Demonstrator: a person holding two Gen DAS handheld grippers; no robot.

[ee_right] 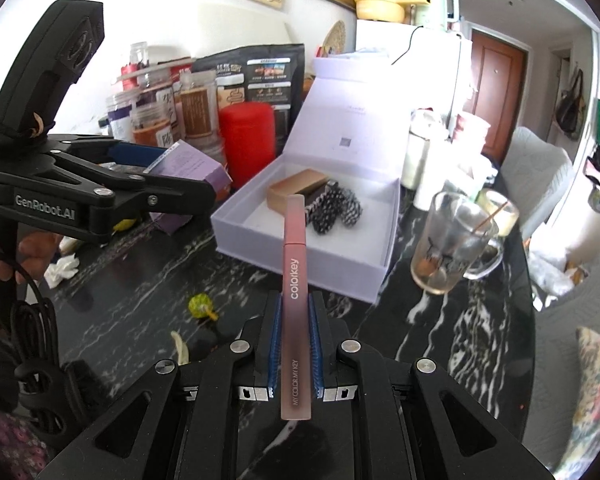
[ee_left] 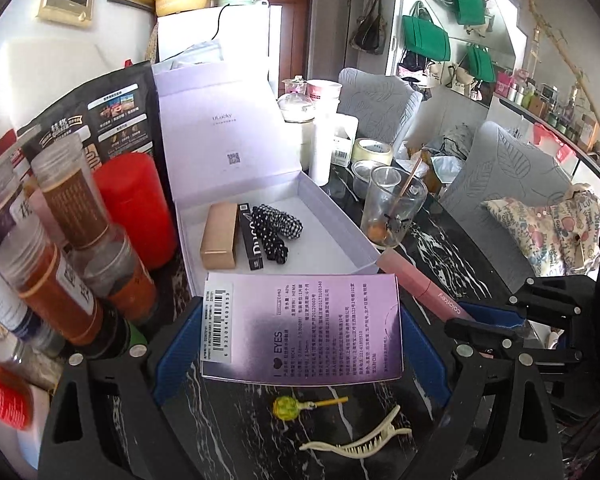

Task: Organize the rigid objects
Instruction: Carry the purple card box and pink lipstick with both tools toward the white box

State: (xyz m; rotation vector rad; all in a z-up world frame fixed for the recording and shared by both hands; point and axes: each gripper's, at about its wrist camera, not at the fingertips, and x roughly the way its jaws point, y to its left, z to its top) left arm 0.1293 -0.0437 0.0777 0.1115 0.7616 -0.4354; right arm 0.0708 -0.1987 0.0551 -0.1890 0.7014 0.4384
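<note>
My left gripper is shut on a flat purple "EYES" box, its blue pads pressing both long edges just above the black marble table. In the right wrist view that gripper hangs left of the open white gift box. My right gripper is shut on a pink "colorkey" tube that points at the gift box. Inside lie a gold box, a black tube and a polka-dot scrunchie.
A green-yellow lollipop and a cream hair clip lie on the table beneath my left gripper. Jars and a red canister crowd the left. A glass mug stands right of the gift box. A hand holds the left gripper.
</note>
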